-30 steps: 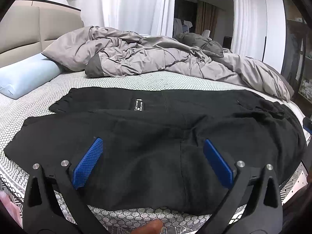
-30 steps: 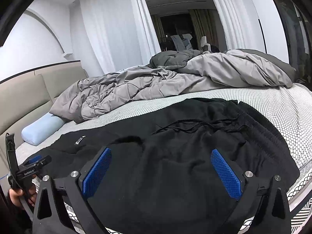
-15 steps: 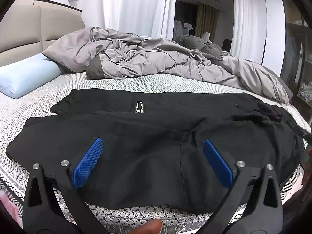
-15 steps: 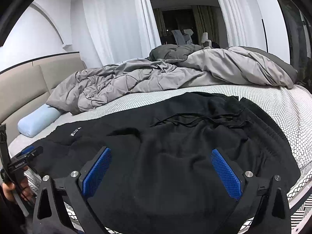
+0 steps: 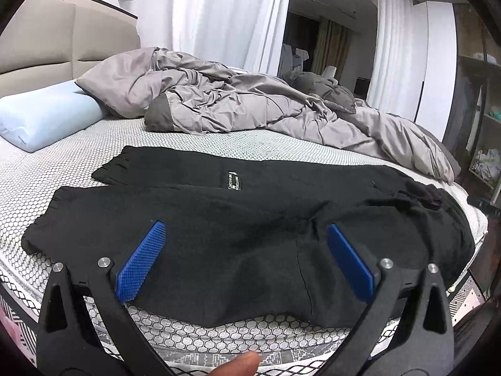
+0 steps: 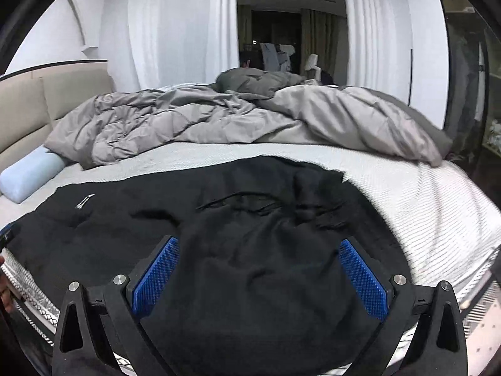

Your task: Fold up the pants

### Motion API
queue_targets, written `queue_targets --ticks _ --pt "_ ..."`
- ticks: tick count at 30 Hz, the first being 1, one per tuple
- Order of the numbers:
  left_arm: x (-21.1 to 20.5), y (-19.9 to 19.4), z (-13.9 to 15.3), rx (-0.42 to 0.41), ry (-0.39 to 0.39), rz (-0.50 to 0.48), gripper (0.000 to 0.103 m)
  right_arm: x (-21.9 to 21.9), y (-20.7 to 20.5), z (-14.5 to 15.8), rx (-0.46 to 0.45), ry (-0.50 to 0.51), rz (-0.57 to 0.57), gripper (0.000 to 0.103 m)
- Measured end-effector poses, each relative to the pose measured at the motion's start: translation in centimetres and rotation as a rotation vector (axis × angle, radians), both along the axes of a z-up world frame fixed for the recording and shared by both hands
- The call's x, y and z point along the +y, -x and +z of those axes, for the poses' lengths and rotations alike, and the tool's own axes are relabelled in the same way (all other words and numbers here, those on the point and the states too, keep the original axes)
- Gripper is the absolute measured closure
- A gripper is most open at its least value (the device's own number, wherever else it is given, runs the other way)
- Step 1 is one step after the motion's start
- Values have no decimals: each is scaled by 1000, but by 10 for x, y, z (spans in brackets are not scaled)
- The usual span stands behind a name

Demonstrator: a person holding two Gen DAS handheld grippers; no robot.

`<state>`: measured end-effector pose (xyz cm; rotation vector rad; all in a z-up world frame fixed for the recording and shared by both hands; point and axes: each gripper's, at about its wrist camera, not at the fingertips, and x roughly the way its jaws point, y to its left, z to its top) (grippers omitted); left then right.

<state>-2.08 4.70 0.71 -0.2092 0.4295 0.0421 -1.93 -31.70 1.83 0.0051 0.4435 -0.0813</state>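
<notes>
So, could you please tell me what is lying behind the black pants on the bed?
Behind the black pants lie a crumpled grey duvet and a light blue pillow on the mattress. Whatever lies under the duvet is covered.

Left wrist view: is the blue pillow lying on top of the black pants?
No, the blue pillow lies on the mattress near the headboard, apart from the black pants, with bare mattress between them.
</notes>
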Motion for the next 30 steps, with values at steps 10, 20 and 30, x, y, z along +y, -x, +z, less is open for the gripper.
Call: queue_targets --ticks 10,20,30 --pt "-12 -24 -6 86 -13 16 1 -83 -96 5 278 -37 18 0" --pt "11 -45 0 151 28 132 1 -162 -228 -33 558 -340 36 36" --pt "30 -64 5 198 -4 211 1 -187 -283 5 362 -168 18 76"
